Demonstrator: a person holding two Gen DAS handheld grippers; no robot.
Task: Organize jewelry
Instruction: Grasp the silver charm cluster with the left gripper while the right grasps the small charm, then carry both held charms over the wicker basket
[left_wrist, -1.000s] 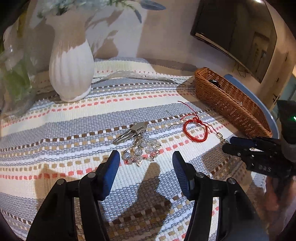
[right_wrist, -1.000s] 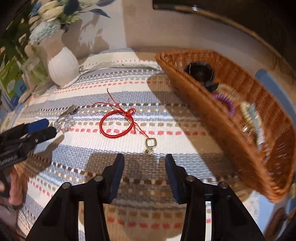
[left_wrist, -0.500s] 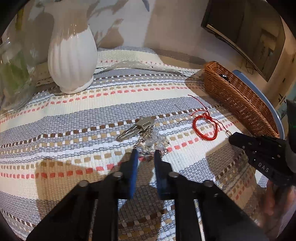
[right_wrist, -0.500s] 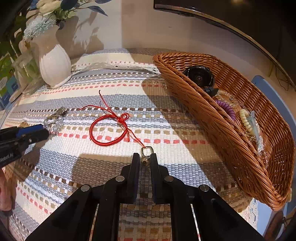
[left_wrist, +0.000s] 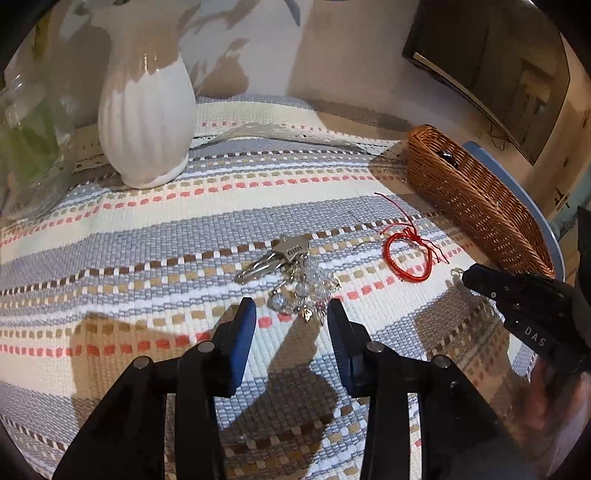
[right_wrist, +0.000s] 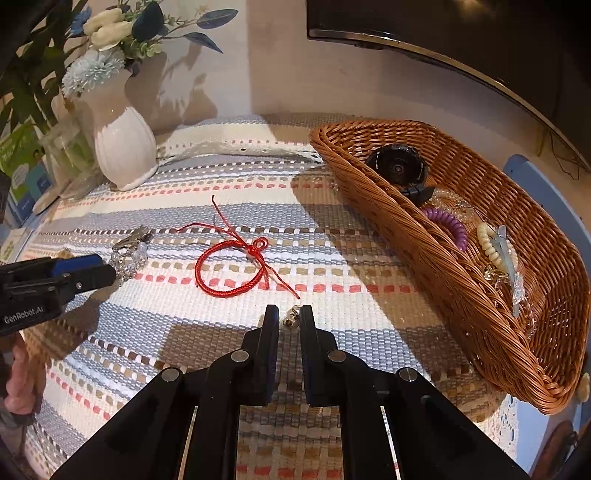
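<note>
Progress — partway. Wicker basket (right_wrist: 480, 302) already holds several pieces; 2 items left on striped cloth (right_wrist: 332, 251): 1 red cord bracelet (right_wrist: 231, 267), 1 crystal-bead keyring (left_wrist: 301, 282).

Right gripper (right_wrist: 289, 318) — jaws pinched narrow on bracelet's metal charm (right_wrist: 290, 317).

Left gripper (left_wrist: 291, 321) — jaws just opening, half-wide, keyring beads between pads, not gripped.
</note>
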